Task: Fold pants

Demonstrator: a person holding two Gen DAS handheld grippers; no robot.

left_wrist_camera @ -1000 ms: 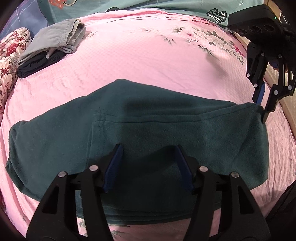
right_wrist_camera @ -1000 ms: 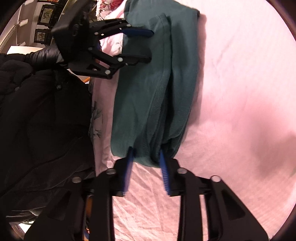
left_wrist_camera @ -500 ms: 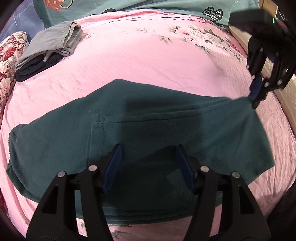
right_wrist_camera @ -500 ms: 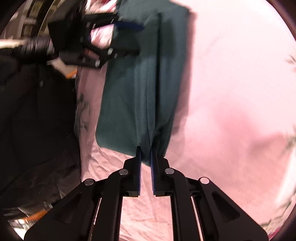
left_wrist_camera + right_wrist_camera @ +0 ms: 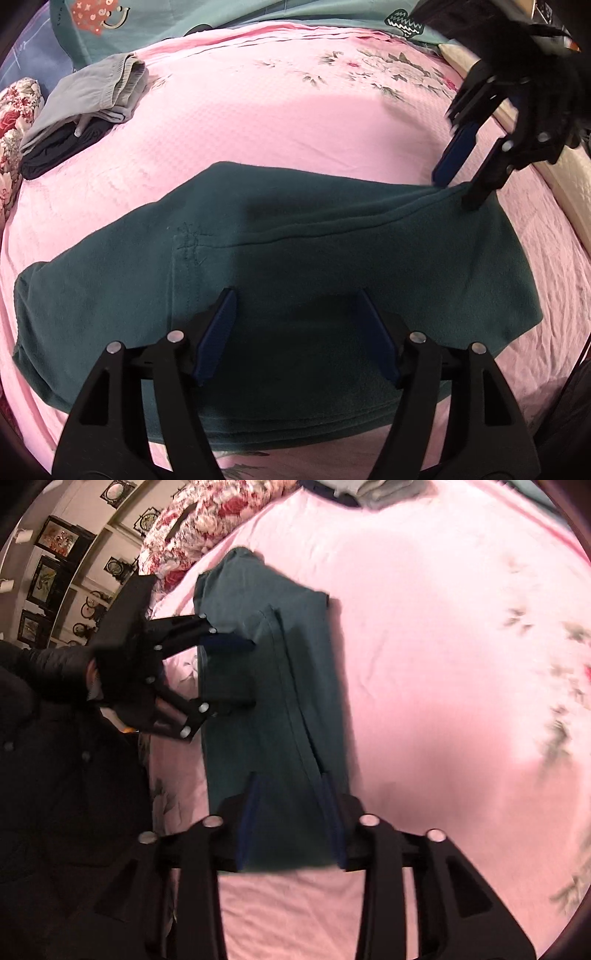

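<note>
Folded pants (image 5: 295, 258) lie beneath both apparently open grippers.

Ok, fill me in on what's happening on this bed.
A person with a two-finger gripper in each hand is folding dark green pants on a pink bedsheet. The pants lie folded lengthwise in a long strip. The left gripper is open above the middle of the strip. The right gripper is open at one end, its fingers straddling the fabric there. A stack of folded clothes, grey on top of black, sits near the far corner of the bed.
</note>
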